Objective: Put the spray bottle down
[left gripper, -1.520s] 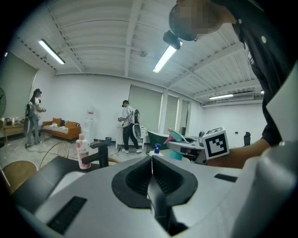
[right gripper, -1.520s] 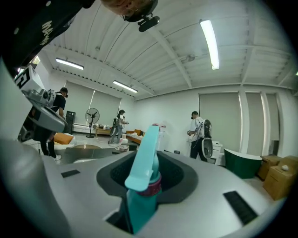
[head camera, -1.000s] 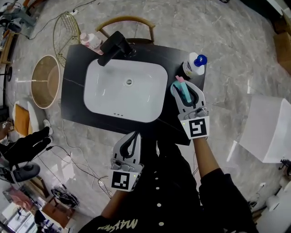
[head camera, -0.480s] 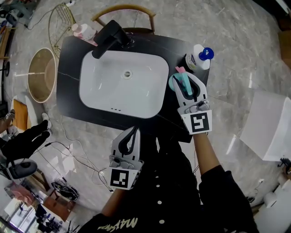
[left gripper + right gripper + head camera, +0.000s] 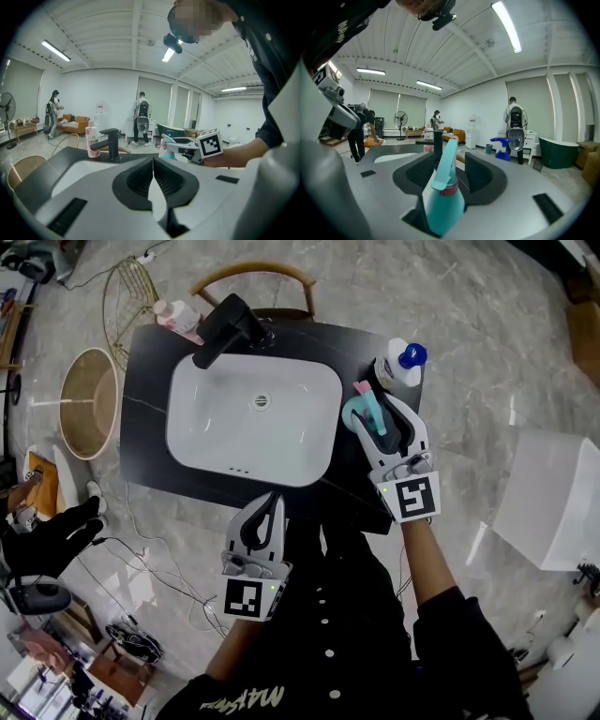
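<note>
Close beside a blue-capped bottle [image 5: 401,364], the right gripper [image 5: 377,407] opens its jaws around the spray bottle [image 5: 443,199].

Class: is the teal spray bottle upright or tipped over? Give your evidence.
Upright: the spray bottle has its body below and trigger head on top, between the opening jaws of the right gripper.

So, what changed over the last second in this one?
The right gripper has its jaws opening, letting go of the teal spray bottle, which remains between them on the black counter right of the basin. The left gripper stayed shut and in place; the blue-capped bottle did not move.
</note>
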A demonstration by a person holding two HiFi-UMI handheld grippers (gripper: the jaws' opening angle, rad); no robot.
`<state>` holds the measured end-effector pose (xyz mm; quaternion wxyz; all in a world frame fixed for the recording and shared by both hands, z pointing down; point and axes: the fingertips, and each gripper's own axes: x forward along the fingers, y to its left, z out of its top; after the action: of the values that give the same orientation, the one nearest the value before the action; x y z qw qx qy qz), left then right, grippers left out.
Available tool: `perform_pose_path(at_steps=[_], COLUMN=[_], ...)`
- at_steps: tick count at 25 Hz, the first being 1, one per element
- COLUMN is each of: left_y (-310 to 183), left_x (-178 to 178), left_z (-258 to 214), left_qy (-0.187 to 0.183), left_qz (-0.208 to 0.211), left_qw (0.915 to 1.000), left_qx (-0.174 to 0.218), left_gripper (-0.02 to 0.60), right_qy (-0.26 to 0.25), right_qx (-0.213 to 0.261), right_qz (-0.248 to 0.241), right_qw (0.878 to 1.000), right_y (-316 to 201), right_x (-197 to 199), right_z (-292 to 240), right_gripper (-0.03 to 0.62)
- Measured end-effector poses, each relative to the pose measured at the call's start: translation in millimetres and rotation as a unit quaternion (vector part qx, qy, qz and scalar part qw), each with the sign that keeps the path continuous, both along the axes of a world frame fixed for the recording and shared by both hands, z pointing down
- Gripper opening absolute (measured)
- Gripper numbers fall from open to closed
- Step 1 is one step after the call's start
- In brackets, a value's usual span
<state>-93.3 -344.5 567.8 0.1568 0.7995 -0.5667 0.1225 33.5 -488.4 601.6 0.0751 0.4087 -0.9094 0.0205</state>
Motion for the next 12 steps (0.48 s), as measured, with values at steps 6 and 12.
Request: perform_pose_path(at_steps=[6, 12], left_y=[-20, -41], left_x=[8, 20], left_z=[-23, -65], left_qy=[0.0, 0.003], left_qz=[0.022, 0.055], left_qw=[0.9995, 0.9961], left_qx=[0.023, 0.069], left_gripper=[0.017, 0.017], right_qy=[-0.006, 0.006], right_qx=[0.012, 0.032], right_qz=[0.009, 0.042], right_qw=[1.0, 0.999], right_y=[22, 37], right_x=[23, 49], right_z=[-45, -94], right_gripper=[0.196, 0.118])
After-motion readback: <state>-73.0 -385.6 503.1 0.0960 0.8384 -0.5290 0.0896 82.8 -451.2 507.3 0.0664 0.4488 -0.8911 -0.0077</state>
